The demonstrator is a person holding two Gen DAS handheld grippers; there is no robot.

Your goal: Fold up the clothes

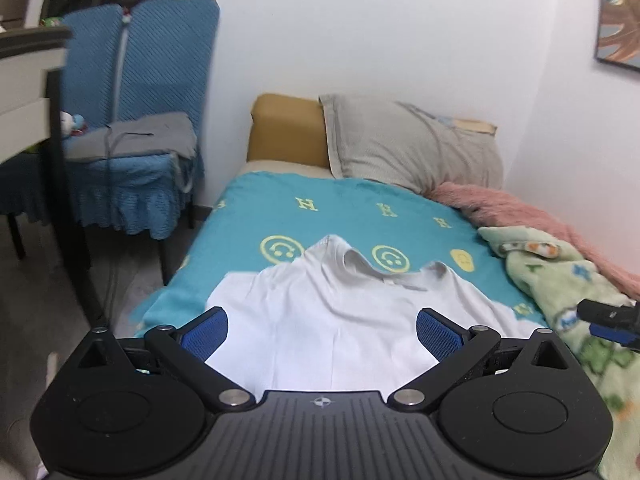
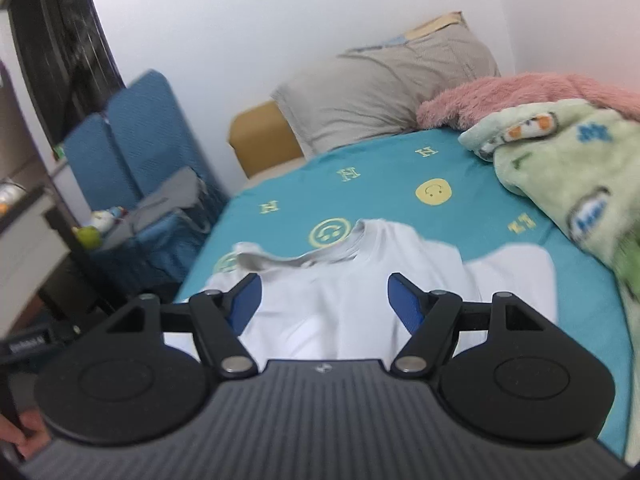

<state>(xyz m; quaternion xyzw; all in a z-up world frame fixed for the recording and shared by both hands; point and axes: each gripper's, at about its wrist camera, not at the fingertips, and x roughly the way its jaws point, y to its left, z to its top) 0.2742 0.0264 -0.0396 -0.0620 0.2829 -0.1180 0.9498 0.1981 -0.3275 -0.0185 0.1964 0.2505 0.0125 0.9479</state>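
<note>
A white T-shirt [image 1: 320,320] lies spread on the teal bedsheet [image 1: 256,216], collar pointing toward the pillow. It also shows in the right wrist view [image 2: 340,304], with one sleeve out to the right. My left gripper [image 1: 322,326] is open and empty, hovering over the shirt's lower body. My right gripper [image 2: 324,300] is open and empty, over the shirt just below the collar. The tip of the right gripper shows at the right edge of the left wrist view [image 1: 608,318]. The shirt's hem is hidden behind both gripper bodies.
A grey pillow [image 1: 412,144] and a mustard cushion [image 1: 286,130] lie at the bed's head. A pink blanket [image 1: 520,212] and a green patterned blanket [image 1: 568,280] lie along the right side by the wall. A blue-covered chair [image 1: 140,120] and a desk [image 1: 28,76] stand left of the bed.
</note>
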